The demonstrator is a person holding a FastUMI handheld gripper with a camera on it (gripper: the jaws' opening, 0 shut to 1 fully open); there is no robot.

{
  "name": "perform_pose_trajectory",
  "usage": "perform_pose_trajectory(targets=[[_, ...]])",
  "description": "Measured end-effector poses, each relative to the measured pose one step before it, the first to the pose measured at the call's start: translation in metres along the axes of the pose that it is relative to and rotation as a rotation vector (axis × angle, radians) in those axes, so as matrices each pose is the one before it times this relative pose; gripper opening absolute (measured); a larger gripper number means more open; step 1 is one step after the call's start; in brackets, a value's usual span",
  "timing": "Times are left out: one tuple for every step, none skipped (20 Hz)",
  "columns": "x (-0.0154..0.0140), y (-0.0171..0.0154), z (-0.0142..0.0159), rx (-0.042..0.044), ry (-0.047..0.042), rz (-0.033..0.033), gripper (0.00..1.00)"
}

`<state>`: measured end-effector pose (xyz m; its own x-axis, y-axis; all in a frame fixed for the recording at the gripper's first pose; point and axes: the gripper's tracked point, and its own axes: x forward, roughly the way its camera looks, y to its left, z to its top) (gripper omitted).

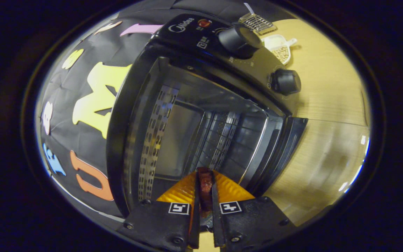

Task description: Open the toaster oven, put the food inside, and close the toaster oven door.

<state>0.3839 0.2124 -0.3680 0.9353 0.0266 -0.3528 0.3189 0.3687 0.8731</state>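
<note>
Holding: tool (205,182) pinches a dark reddish piece of food (205,189), both fingers pressed against its sides, the piece standing narrow and upright in the slot between them.
Tool pose: rolled over to one side, so the toaster oven (201,105) and the table (327,91) appear tilted; fingers aim straight into the oven's mouth.
Food place: at the threshold of the oven cavity, between the fingertips, just ahead of the perforated side wall (154,140); I cannot tell whether it has crossed the opening.
Oven: door (285,147) swung open, its edge lying out toward the table; dark cavity with ribbed rack guides on both sides and a flat back panel.
Controls: two black knobs (238,38) on the front panel beside the cavity, a small red lamp (204,23) near the panel's end.
Table: pale wood; beyond the oven, near the far edge, a white dish of pale beans (281,52) and, just beside it, a small wire rack (257,22).
</note>
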Motion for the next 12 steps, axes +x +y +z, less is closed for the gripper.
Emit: perform_pose_trajectory(targets=[[0.00085,-0.00515,0.00024,-0.07230,-0.00471,-0.03176,0.19],[0.00031,-0.00360,0.00277,-0.05781,-0.00603,-0.01898,0.27],[0.00016,-0.00199,0.00442,-0.05833,-0.01211,-0.01205,0.32],[-0.00094,-0.00034,0.00176,-0.05005,-0.01121,-0.00951,0.42],[-0.00413,-0.00100,0.00331,-0.05193,-0.00927,-0.01188,0.52],[-0.00010,-0.00393,0.00299,-0.05028,-0.00785,-0.01628,0.61],[-0.00268,-0.00126,0.00187,-0.04482,-0.00449,-0.00007,0.69],[-0.00499,0.00293,0.00107,-0.03930,0.00007,0.00549,0.87],[-0.00452,-0.00115,-0.00035,-0.04208,0.00399,-0.00880,0.93],[-0.00500,-0.00061,-0.00189,-0.03503,0.00469,0.00129,0.98],[-0.00742,0.00079,-0.00237,-0.03253,0.01513,0.00250,0.98],[-0.00918,0.00126,-0.00242,-0.03041,0.00993,0.00513,0.98]])
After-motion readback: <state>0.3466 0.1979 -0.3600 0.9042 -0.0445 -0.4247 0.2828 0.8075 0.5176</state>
